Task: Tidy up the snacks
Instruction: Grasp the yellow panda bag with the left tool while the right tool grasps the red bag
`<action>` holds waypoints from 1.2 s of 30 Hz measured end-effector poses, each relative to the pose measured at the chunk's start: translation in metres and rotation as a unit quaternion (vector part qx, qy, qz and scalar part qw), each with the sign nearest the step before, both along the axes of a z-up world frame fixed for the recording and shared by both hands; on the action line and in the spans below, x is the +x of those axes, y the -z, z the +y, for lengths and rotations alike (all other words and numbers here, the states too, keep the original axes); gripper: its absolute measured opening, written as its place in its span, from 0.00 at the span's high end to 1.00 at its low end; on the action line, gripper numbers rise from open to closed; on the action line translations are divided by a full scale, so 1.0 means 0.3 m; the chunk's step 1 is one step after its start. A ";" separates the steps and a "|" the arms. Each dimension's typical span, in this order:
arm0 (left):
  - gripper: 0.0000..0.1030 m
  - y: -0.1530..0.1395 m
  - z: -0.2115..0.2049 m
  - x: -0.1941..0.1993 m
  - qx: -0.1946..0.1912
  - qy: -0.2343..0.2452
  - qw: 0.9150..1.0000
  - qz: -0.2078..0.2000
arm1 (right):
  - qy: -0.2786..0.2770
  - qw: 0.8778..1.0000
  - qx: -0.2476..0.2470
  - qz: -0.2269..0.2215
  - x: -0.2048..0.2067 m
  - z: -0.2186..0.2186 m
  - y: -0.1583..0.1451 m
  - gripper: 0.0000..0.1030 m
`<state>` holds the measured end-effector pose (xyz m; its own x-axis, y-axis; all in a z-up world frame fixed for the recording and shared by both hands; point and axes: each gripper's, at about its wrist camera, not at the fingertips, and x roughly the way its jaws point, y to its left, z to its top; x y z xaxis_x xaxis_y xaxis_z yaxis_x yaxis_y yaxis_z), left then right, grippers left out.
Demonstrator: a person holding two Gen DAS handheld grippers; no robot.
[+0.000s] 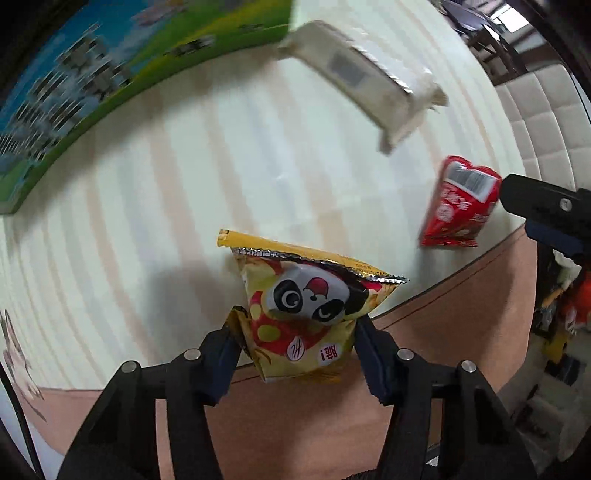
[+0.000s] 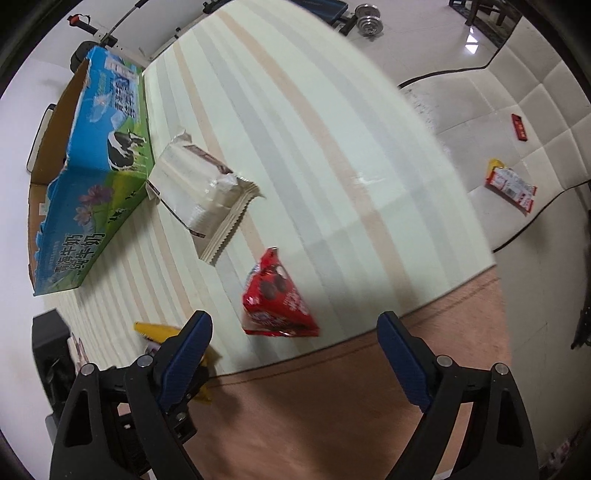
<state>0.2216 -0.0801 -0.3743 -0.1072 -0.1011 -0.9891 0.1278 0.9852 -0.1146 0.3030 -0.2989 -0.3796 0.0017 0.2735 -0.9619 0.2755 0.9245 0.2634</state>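
My left gripper (image 1: 295, 332) is shut on a yellow panda snack bag (image 1: 306, 299) and holds it over the striped table's near edge. A red snack bag (image 1: 461, 203) lies to the right; in the right wrist view the red bag (image 2: 277, 299) lies just ahead of my open, empty right gripper (image 2: 295, 332). A white snack pack (image 1: 369, 81) lies beyond, next to the open blue-green milk carton box (image 1: 74, 92). The white pack (image 2: 199, 184) and the box (image 2: 92, 166) also show in the right wrist view, at the left. The yellow bag (image 2: 162, 332) peeks behind the right gripper's left finger.
The striped table (image 2: 332, 147) ends at a tan band (image 2: 332, 387) along its near edge. A quilted white sofa (image 2: 517, 129) to the right holds a small red-white packet (image 2: 511, 186) and a red strip (image 2: 519, 127). Dumbbells (image 2: 365, 18) lie on the floor beyond.
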 end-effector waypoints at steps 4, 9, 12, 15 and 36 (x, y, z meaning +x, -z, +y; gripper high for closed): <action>0.47 0.004 0.048 -0.014 0.002 -0.018 1.000 0.001 | -0.007 1.000 0.003 0.012 0.018 0.034 0.043 0.14; 0.47 0.013 0.098 -0.032 -0.003 -0.027 1.000 0.002 | -0.014 1.000 0.005 0.022 0.028 0.071 0.083 0.25; 0.47 0.017 0.139 -0.037 -0.005 -0.030 1.000 0.003 | -0.017 0.999 0.003 0.028 0.029 0.094 0.102 0.32; 0.47 0.006 0.182 -0.035 -0.004 -0.029 1.000 0.003 | -0.025 0.999 -0.007 0.027 0.029 0.122 0.107 0.41; 0.48 -0.027 0.184 -0.002 -0.013 -0.029 0.999 0.002 | -0.021 1.000 -0.001 0.012 0.015 0.150 0.060 0.59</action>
